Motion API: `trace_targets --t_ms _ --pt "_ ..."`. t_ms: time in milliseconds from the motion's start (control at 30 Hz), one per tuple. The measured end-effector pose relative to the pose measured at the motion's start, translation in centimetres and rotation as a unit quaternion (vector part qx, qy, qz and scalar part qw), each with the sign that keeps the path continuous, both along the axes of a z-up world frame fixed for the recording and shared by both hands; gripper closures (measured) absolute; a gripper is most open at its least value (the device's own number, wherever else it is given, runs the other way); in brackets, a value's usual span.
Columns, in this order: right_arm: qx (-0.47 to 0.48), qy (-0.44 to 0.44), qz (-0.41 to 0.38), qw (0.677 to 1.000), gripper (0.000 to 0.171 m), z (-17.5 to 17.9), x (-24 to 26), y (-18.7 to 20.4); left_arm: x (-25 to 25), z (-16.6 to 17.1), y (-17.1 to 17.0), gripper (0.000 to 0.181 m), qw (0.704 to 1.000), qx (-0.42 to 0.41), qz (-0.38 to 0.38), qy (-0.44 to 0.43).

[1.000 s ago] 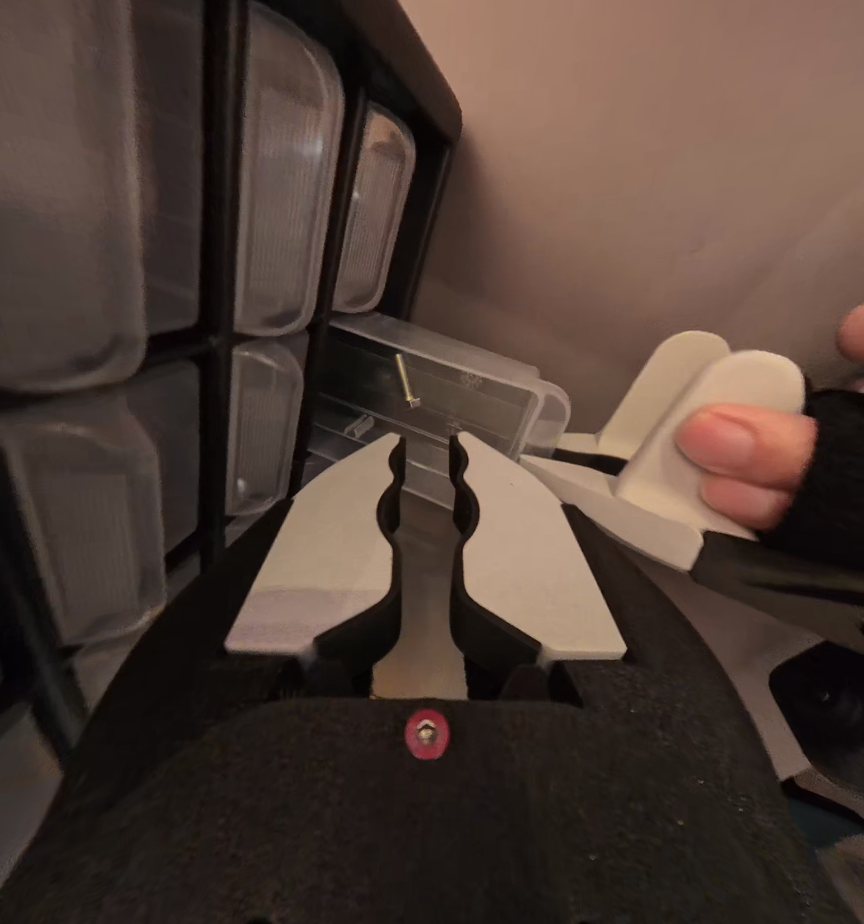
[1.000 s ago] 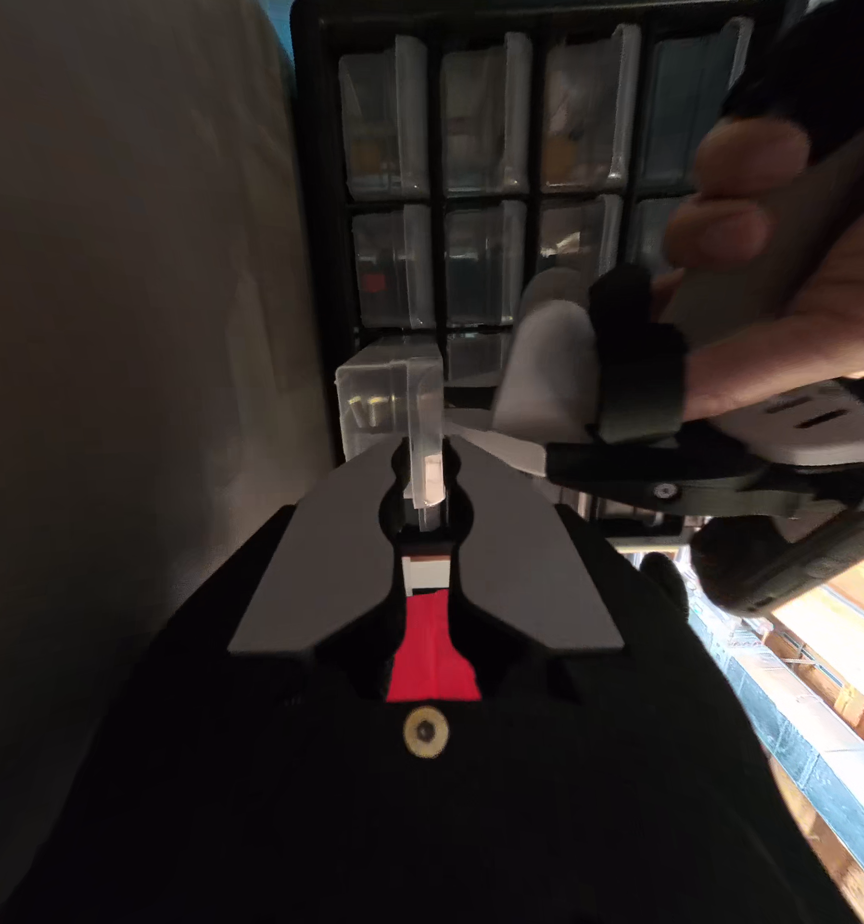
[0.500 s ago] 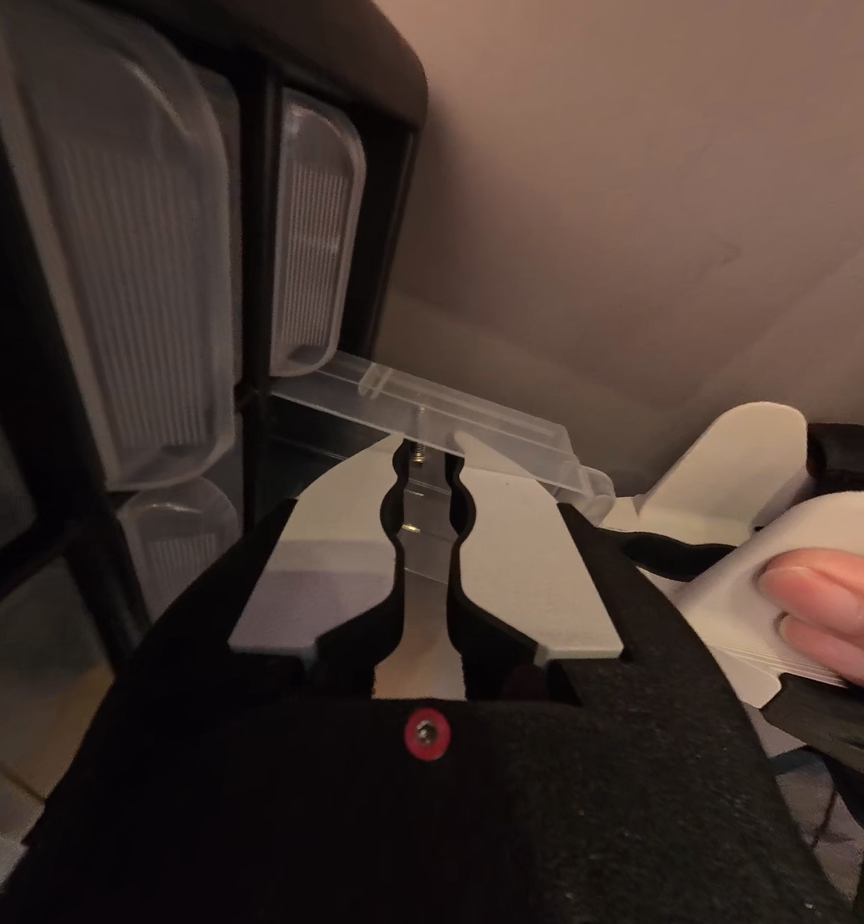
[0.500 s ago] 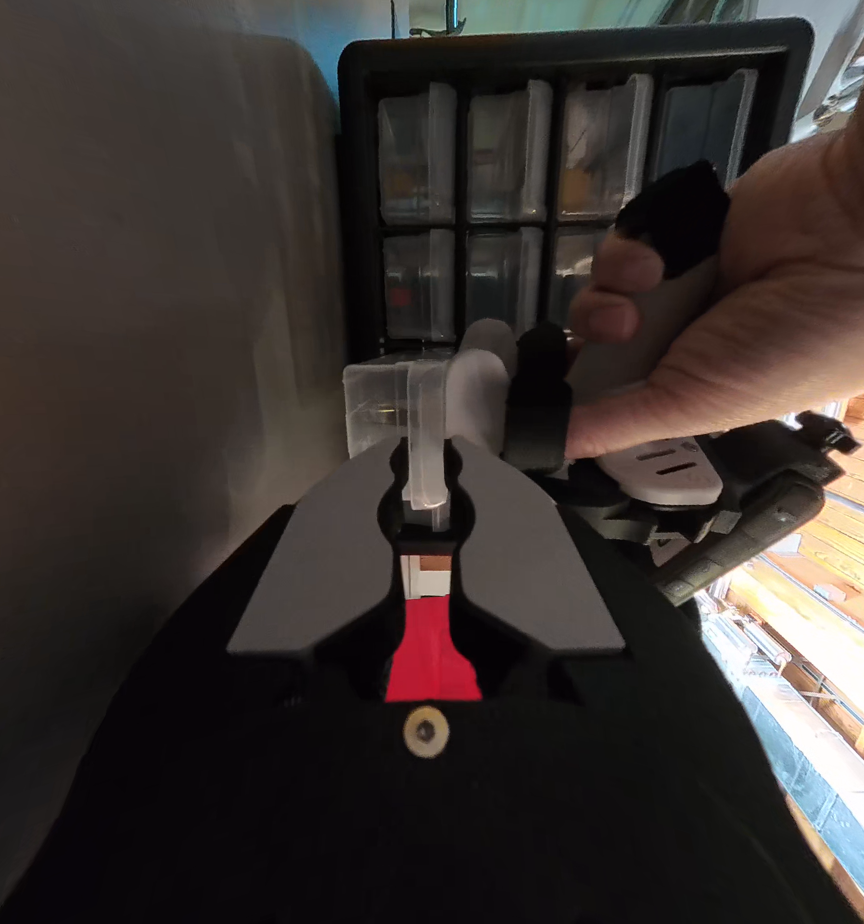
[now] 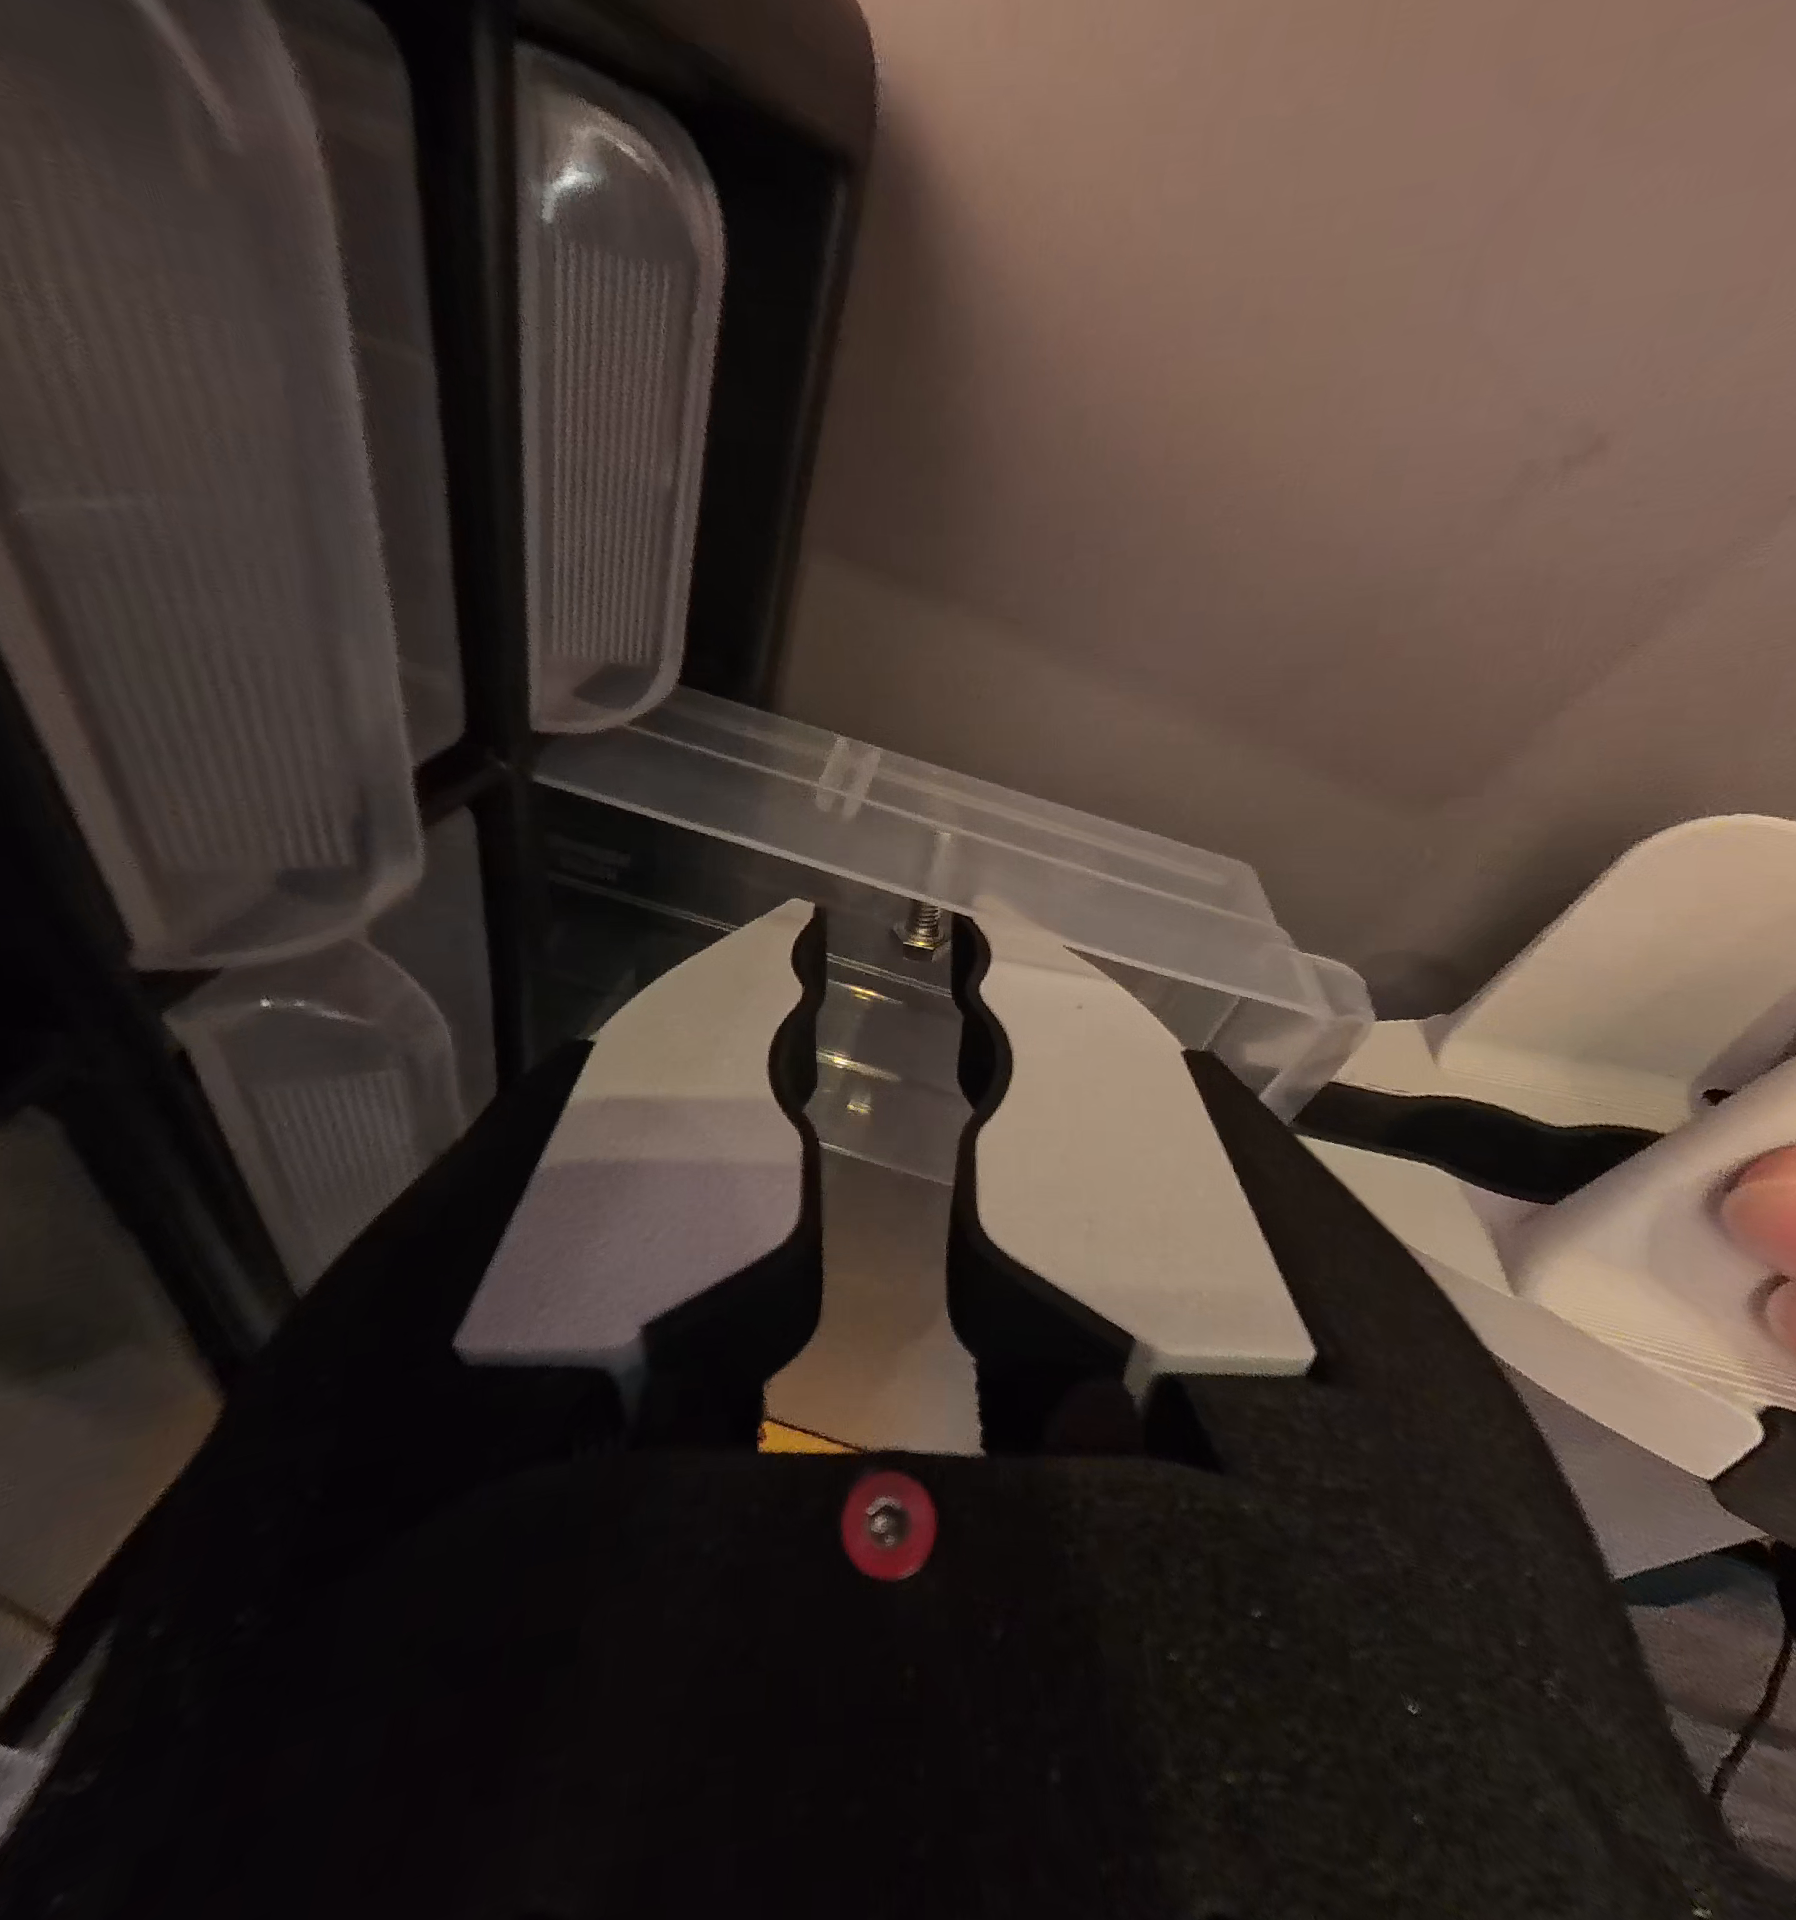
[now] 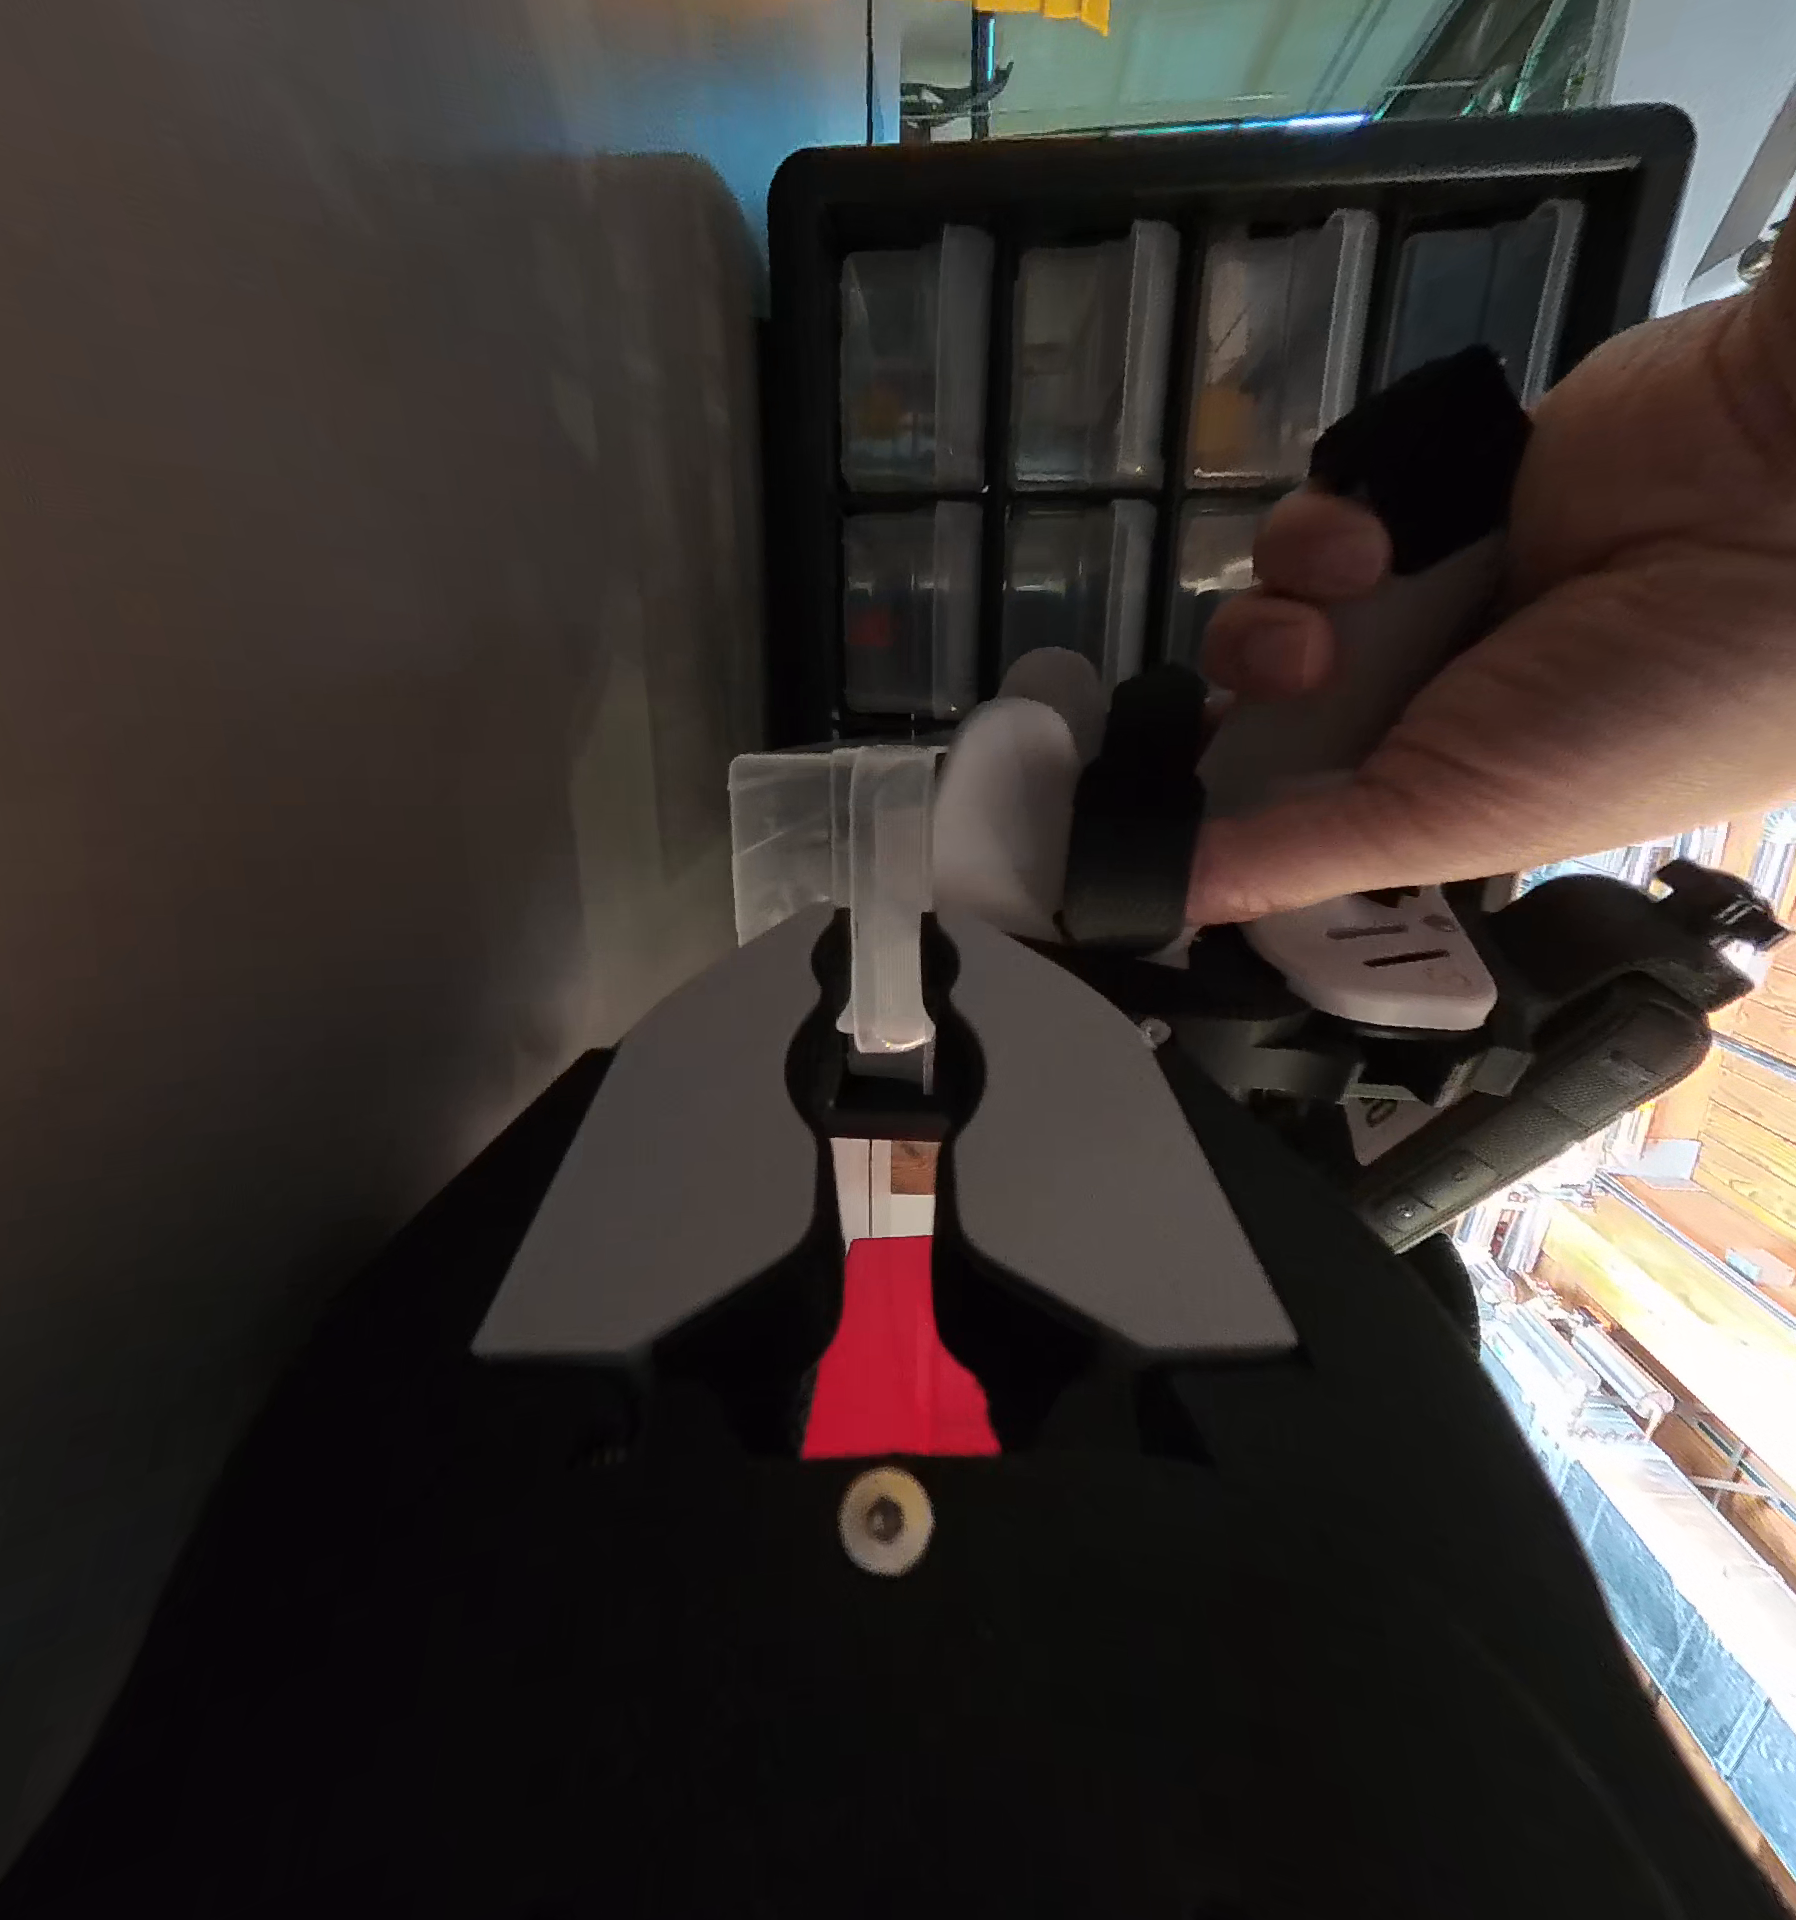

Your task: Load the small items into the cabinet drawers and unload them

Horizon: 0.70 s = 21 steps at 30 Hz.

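Right claw point(image 6: 886, 997): I'm clenched on the handle of the pulled-out drawer point(image 5: 1029, 842), same as before.
Left claw point(image 5: 889, 930): released, now closer in.
Screw point(image 5: 917, 928): at my left tips, beside drawer.
Cabinet point(image 6: 1226, 177): behind.

close wrist views, shared pulled-out drawer point(image 5: 1029, 831)

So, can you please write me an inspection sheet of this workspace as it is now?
Surface: mostly hidden; nothing seen on it.
Job's things: black cabinet of clear drawers; one drawer pulled out; small bolt at the left gripper's tips.
Clutter: nothing seen.
Grippers: left gripper slightly open, bolt between the fingers, grip unclear; right gripper shut on the drawer's handle. A hand holds the left one.
Cables: thin dark one, lower right.
Surroundings: plain wall; wooden shelving at right.
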State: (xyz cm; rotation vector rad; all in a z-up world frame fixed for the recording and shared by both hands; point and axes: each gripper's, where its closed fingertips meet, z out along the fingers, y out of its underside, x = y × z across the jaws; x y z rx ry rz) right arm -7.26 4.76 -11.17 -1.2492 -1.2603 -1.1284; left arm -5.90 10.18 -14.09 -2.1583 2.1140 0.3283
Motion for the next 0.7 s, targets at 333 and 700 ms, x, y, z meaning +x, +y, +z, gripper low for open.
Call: trace_targets --t_ms 333,700 --pt "-0.001 0.002 -0.001 1.0 0.157 0.1 0.1 0.0 0.2 -0.1 -0.7 0.173 0.999 0.005 -0.048 0.013" --pt "-0.007 0.026 -0.006 1.0 0.157 0.1 0.5 0.4 1.2 5.0 -1.6 0.173 0.986 0.001 -0.035 -0.165"
